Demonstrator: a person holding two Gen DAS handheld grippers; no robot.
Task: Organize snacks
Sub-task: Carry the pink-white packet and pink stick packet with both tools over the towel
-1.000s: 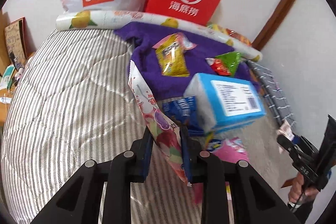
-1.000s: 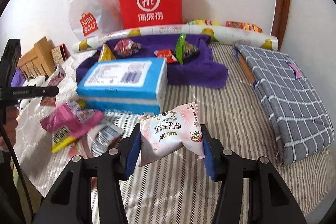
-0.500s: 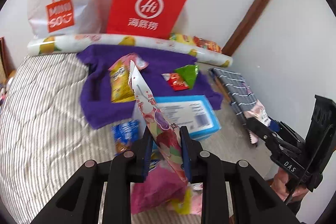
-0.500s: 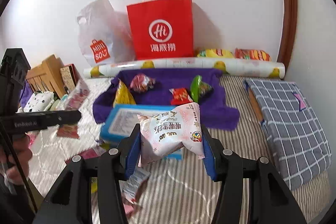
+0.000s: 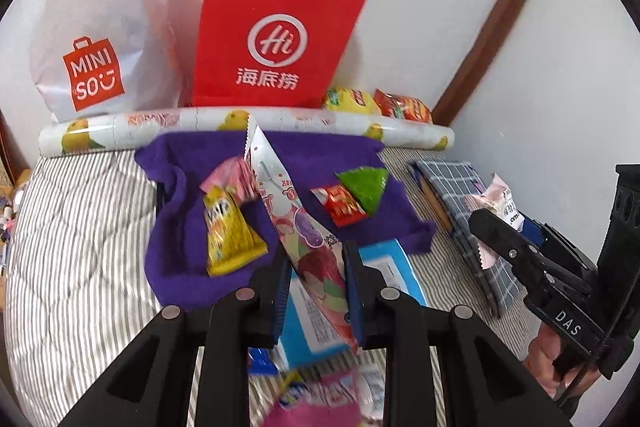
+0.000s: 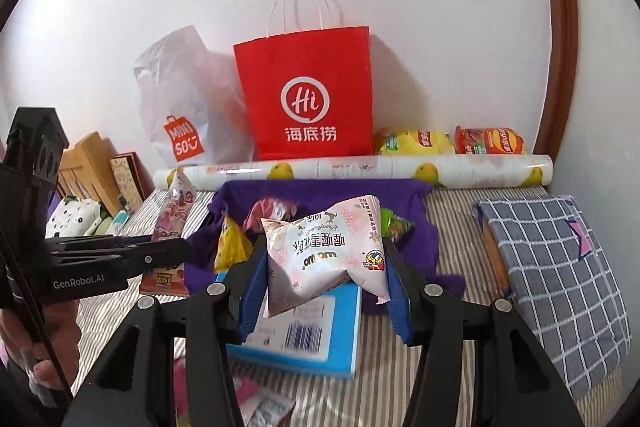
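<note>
Between the blue pads of the left gripper [image 5: 316,291] a long pink candy packet [image 5: 298,223] is clamped, standing edge-on with its serrated top tilted toward the wall. Over on the other side, the right gripper [image 6: 326,291] is closed on a puffy pale-pink snack bag [image 6: 324,259], its printing upside down, held up above the bed.

Under both tools lies a blue box [image 6: 312,339] on the striped bedspread [image 5: 80,227], and just past it a purple towel [image 5: 180,227] spreads toward the head edge of the bed. On the towel sit a yellow packet [image 5: 230,231], a pink wrapper [image 5: 232,179] touching it, a small red packet [image 5: 340,205] and a green triangular packet [image 5: 366,187] overlapping the red one. More wrappers, pink and blurred, lie at the near edge [image 5: 316,403].

Along the head edge runs a rolled sheet printed with yellow fruit [image 5: 240,125]. Behind it, against the wall, stand a red paper bag [image 5: 276,35] and a white plastic bag [image 5: 100,39], with two chip bags [image 6: 448,141] to their right. A folded checked cloth [image 6: 560,275] lies by the bed's right edge.
</note>
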